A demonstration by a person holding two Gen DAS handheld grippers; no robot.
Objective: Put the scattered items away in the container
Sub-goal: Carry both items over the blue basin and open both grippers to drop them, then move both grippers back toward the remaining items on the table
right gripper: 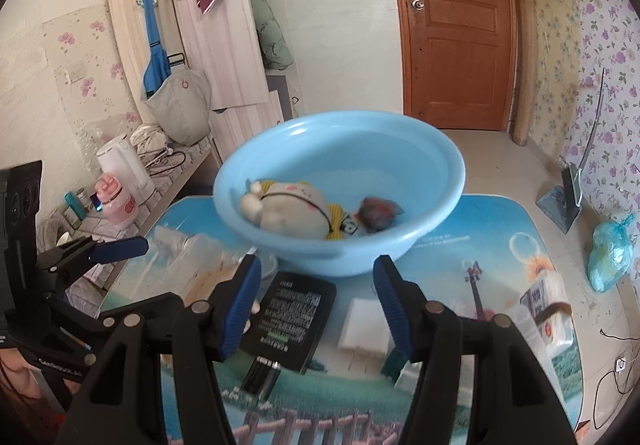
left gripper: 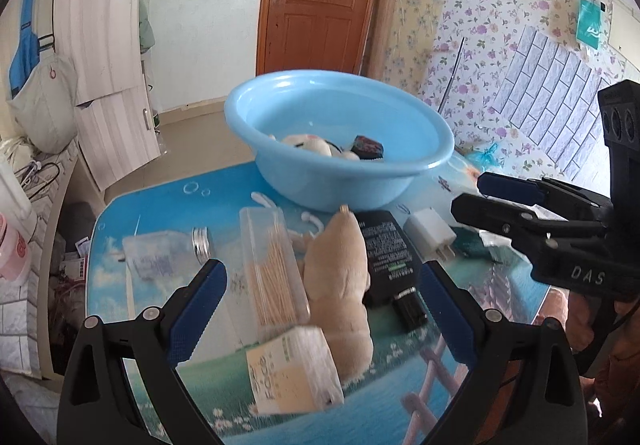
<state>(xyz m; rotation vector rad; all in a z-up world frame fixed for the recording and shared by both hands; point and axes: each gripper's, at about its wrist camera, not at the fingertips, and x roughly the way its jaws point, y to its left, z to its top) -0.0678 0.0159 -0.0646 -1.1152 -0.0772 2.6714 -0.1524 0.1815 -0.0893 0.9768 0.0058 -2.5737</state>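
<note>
A light blue basin (left gripper: 340, 181) (right gripper: 344, 257) stands at the table's far side, with a white-and-yellow plush (right gripper: 288, 209) and a dark item (right gripper: 378, 213) inside. In front of it lie a clear bottle (left gripper: 160, 257), a clear toothpick box (left gripper: 272, 269), a beige plush (left gripper: 340, 277), a black tube (left gripper: 388, 249) (right gripper: 292, 321), a white charger (left gripper: 430, 235) (right gripper: 364, 329) and a small carton (left gripper: 292, 369). My left gripper (left gripper: 320, 285) hangs open above the toothpick box and beige plush. My right gripper (right gripper: 316, 285) is open over the tube and charger, gripping nothing.
A tissue pack (right gripper: 548, 309) lies near the table's right edge. A low counter on the left holds a white kettle (right gripper: 124, 165) and a pink bottle (right gripper: 118, 205). A blue plastic bag (right gripper: 610, 253) sits on the floor at the right.
</note>
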